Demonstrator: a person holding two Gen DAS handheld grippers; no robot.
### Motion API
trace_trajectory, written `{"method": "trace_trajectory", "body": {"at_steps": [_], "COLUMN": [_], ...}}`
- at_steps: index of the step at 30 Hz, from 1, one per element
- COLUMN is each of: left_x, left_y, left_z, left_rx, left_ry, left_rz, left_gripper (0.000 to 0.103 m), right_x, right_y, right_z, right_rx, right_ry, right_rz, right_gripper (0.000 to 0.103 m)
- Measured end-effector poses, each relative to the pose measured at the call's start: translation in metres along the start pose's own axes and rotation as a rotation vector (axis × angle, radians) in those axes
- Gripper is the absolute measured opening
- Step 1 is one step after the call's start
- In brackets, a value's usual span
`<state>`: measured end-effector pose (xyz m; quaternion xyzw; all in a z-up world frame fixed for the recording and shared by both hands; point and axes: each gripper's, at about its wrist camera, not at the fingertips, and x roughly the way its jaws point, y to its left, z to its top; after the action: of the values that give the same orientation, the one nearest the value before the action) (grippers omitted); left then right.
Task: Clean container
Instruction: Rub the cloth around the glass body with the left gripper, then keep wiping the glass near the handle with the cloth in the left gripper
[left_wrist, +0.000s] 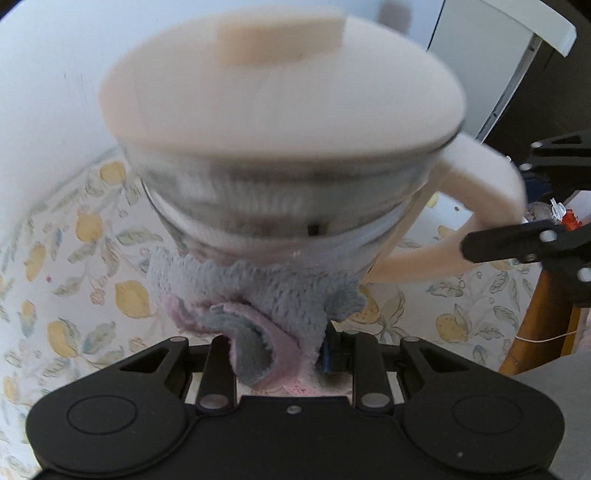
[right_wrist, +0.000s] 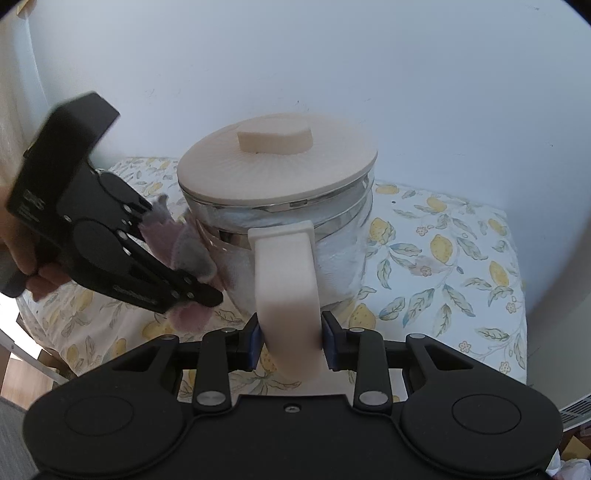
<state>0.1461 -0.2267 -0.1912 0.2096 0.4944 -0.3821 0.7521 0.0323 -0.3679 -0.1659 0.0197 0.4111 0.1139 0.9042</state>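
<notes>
A: Checking the container first. Glass jug (right_wrist: 280, 221) with a cream lid (right_wrist: 277, 166) and cream loop handle (right_wrist: 286, 273), standing on the lemon-print tablecloth (right_wrist: 443, 258), close to the white wall (right_wrist: 332, 55).

B: Right gripper (right_wrist: 291, 338)?

A: Clenched on the handle. Blue pads (right_wrist: 255, 343) press it from both sides, low on the loop. In the left wrist view the same gripper (left_wrist: 517, 243) shows at the right edge, on the handle (left_wrist: 476, 206).

B: Left gripper (left_wrist: 284, 354)?

A: Clamped on a fluffy cloth (left_wrist: 258, 295), grey with a pink side, bunched between the fingers. Cloth is pressed against the jug's (left_wrist: 280, 206) glass wall, below the metal band (left_wrist: 295, 173) under the lid (left_wrist: 280, 85). That view is motion-blurred.

B: Seen from the right camera too?

A: Yes, left gripper (right_wrist: 207, 291) comes in from the left side of the frame, a bare hand (right_wrist: 22, 251) wrapped around its grip. Cloth (right_wrist: 188, 251) sits between it and the jug's side, touching the glass left of the handle.

B: Lid on?

A: On, flat knob (right_wrist: 275, 138) on top. Jug upright.

B: Anything else?

A: Wooden table leg (left_wrist: 543, 314) at the tablecloth (left_wrist: 74, 295) edge, some clutter beyond, too small to tell.
</notes>
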Motion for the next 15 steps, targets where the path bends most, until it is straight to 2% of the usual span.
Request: {"method": "trace_trajectory", "body": {"at_steps": [7, 15], "left_x": [0.025, 0.026], "left_y": [0.012, 0.016], "left_z": [-0.008, -0.011], "left_rx": [-0.042, -0.063], "left_ry": [-0.003, -0.019], "left_rz": [-0.037, -0.046], "left_gripper": [0.024, 0.025], "right_x": [0.003, 0.004], "right_y": [0.001, 0.004], "right_z": [0.003, 0.005], "right_rx": [-0.004, 0.011], "right_ry": [0.018, 0.026], "right_rz": [0.000, -0.017], "right_gripper": [0.037, 0.037]}}
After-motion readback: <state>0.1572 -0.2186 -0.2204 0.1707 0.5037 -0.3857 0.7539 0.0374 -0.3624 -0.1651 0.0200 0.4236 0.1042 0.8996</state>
